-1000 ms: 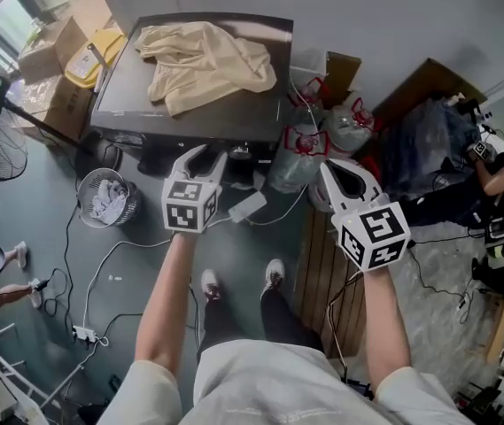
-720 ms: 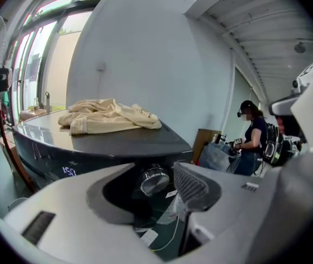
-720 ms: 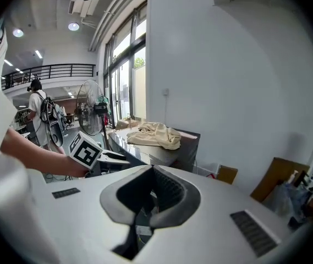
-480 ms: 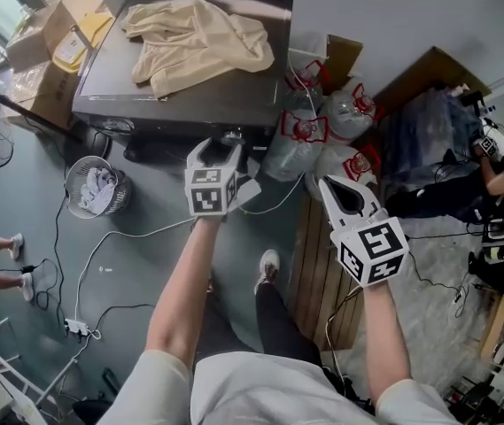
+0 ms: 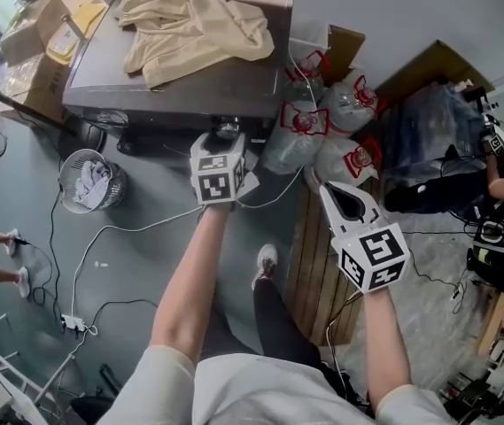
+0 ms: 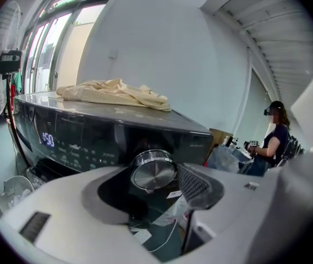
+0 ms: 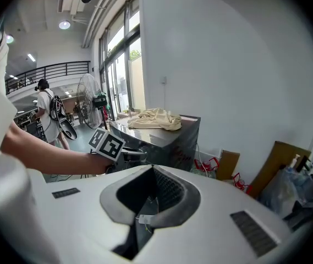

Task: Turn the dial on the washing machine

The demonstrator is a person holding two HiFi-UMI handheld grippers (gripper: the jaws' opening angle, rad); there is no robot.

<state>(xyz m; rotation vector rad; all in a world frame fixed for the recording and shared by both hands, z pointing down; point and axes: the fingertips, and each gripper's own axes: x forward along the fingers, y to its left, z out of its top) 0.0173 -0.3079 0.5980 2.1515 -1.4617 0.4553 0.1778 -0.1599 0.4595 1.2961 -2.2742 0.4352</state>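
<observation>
The washing machine (image 5: 189,91) stands dark grey against the wall with a crumpled beige cloth (image 5: 194,25) lying on its lid. Its dial (image 6: 153,171), a round brushed-metal knob, sits on the front control panel, to the right of the lit display (image 6: 47,139).

The left tool (image 5: 220,144) is held right up at that panel, angled downward. Its jaws are spread and have just been opening. The dial stands in the gap between them, and the ribbed pad (image 6: 195,185) on the right looks just clear of the knob's rim, though the wide-angle view makes that gap hard to judge.

The right tool (image 5: 338,197) hangs well apart from the machine, above a wooden pallet (image 5: 318,264) on the floor. Its jaws are pressed together at the tips with nothing pinched.

Clear plastic bags with red handles (image 5: 322,122) are piled just beside the machine's right side. A wire basket (image 5: 88,180) stands on the floor by its left front corner, with cables trailing near it.
</observation>
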